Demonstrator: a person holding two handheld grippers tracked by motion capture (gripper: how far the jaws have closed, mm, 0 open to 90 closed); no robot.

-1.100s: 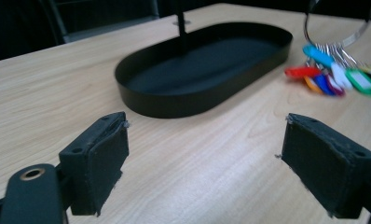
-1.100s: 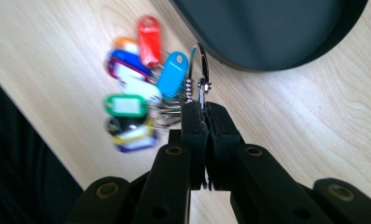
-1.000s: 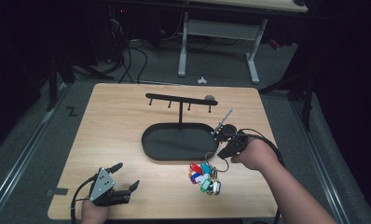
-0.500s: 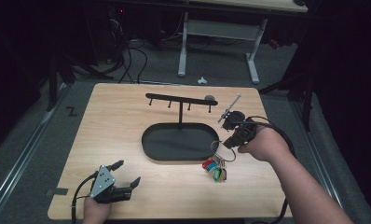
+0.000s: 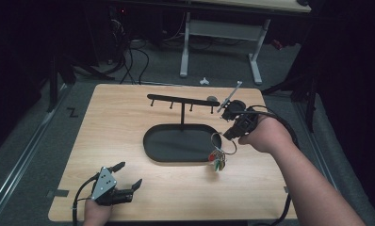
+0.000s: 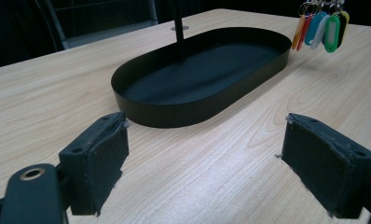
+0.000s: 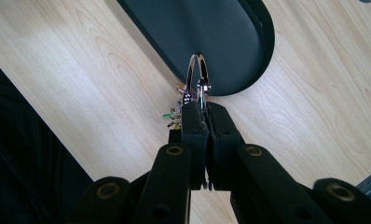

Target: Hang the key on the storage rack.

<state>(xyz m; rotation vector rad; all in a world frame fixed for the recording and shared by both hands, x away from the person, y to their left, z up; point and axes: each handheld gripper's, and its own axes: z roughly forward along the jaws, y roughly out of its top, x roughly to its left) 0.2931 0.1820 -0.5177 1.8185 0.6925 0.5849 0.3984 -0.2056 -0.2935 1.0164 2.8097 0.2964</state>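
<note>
No brand or readable label is visible on any item; the only marking is a dark Z-shaped mark [image 5: 72, 112] on the floor just beyond the surface's left edge.

Right gripper [image 5: 228, 133]: held above the surface at the right end of the tray. Its fingers [image 7: 193, 135] are pressed together on a metal key ring [image 7: 196, 77], which stands up between the fingertips. A bunch of coloured key tags [image 5: 217, 160] hangs below the ring, clear of the wooden surface [image 5: 129, 117], just beside the tray's near right rim. In the left gripper view the tags [image 6: 321, 25] read as orange, red, blue, white, green and yellow; no writing on them can be made out.

Left gripper [image 5: 128, 175]: resting at the near left of the surface, well apart from the tray. Its fingers [image 6: 99, 158] are spread wide and hold nothing; bare wood lies between them.

Black oval tray [image 5: 150, 143]: sits at the centre of the surface. An upright post rises from it and carries a horizontal hook bar [image 5: 176, 99] with small pegs hanging from it.
</note>
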